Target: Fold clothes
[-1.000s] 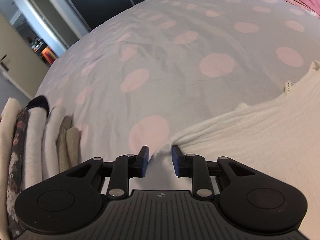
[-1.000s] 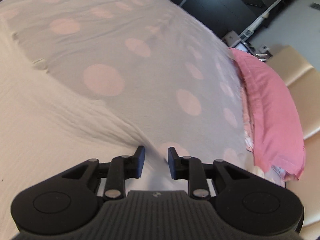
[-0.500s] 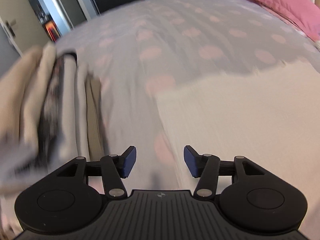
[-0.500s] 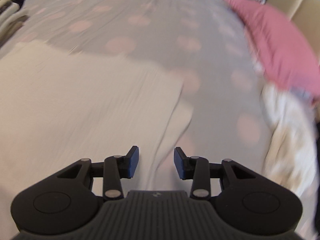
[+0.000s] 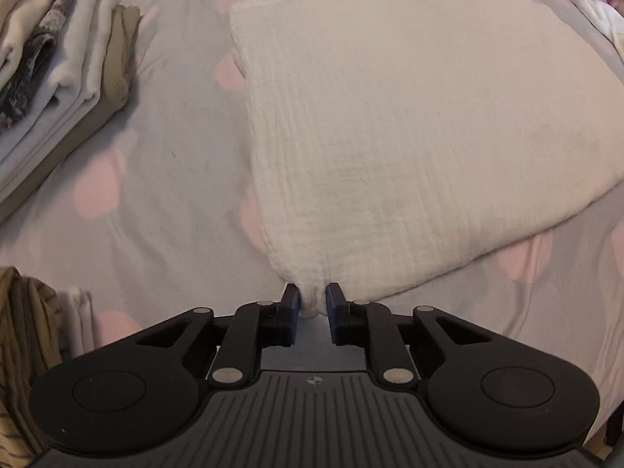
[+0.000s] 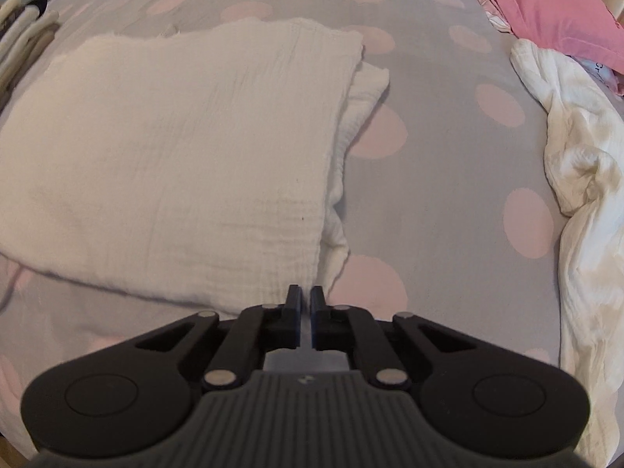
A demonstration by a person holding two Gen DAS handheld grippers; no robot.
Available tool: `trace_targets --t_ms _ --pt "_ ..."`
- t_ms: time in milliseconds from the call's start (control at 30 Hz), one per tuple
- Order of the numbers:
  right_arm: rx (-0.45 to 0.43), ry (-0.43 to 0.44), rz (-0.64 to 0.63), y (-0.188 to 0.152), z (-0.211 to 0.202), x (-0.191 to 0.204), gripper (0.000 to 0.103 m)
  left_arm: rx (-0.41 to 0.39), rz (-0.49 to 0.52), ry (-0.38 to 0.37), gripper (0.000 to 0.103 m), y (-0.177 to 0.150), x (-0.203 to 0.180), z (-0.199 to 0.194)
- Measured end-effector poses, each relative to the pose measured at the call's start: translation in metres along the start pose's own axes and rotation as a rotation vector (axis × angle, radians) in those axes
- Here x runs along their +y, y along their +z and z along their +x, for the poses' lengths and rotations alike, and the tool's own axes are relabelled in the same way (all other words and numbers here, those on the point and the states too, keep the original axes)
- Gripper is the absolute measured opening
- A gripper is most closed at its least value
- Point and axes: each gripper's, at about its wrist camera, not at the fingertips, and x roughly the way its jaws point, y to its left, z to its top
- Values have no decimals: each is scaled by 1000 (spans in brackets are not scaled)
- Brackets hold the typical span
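Note:
A cream crinkled cloth (image 5: 390,117) lies folded in layers on the grey bedsheet with pink dots (image 5: 163,195). My left gripper (image 5: 312,298) points down at the cloth's near left corner. Its jaws are closing, and a bunched bit of that corner is squeezed between the pads. In the right wrist view the same cloth (image 6: 175,136) shows a lower layer sticking out along its right side. My right gripper (image 6: 306,296) sits at the near right corner, its jaws narrowed to a thin slit on the cloth's edge.
A stack of folded clothes (image 5: 58,58) stands at the left, also seen as the stack (image 6: 19,35) at the far left. A brown striped garment (image 5: 19,351) lies near left. A crumpled white garment (image 6: 577,195) and a pink pillow (image 6: 553,4) lie right.
Both grippers swung from the cloth's far edge back to its near corners, leaving it folded over. Their jaws, open half a second ago, have closed on the corners.

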Motion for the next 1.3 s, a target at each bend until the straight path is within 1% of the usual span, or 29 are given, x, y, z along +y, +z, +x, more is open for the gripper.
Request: trace_targets --t_ms 33,100,200,233,267,300,333,367,400,433,467,500,533,567,633,700,767,967,1167,1300 --pt "4 -16 -4 -4 2 -1 4 0 -10 11 12 -2 0 0" --pt "-3 -22 28 -13 3 -7 4 -1 -41 41 12 -6 4 0" --pt "-24 -6 98 -26 0 -17 4 -8 -99 89 12 -16 14 -7" --pt "-27 -18 111 -29 -1 -18 3 -13 -119 104 12 -19 18 -9" --pt "-27 -39 128 -32 -2 -21 2 -25 -143 100 13 -22 22 -13" --pt "-32 -42 160 -36 -4 -25 2 -40 -169 92 16 -25 26 -17" --pt "-39 -43 195 -40 -6 -30 5 -61 -211 71 19 -28 29 -22" --pt "-51 -29 240 -43 -9 -34 7 -85 -258 48 26 -30 32 -27" --pt "-68 -12 286 -46 -13 -37 7 -109 -304 24 37 -33 35 -33" --pt "-87 7 331 -49 -18 -39 10 -132 -354 1 43 -34 37 -37" --pt "-108 35 379 -52 -22 -41 14 -160 -409 -26 53 -37 39 -41" --pt "-131 68 436 -56 -26 -42 32 -184 -469 -60 54 -40 40 -44" --pt "-152 108 503 -60 -30 -43 49 -191 -529 -104 54 -42 41 -44" --pt "-172 147 569 -64 -33 -45 51 -194 -587 -150 54 -44 41 -44" --pt "-200 219 689 -74 -36 -47 51 -191 -692 -218 54 -51 41 -42" --pt "-215 275 787 -84 -32 -44 51 -175 -750 -262 54 -56 39 -34" --pt "-225 291 838 -89 -26 -39 50 -167 -792 -297 54 -59 40 -23" --pt "-228 316 924 -96 -7 -27 48 -197 -942 -386 54 -62 43 -2" --pt "-254 305 901 -82 10 -16 49 -199 -930 -358 54 -61 34 7" --pt "-273 313 902 -75 19 -17 48 -214 -944 -360 56 -60 34 11"
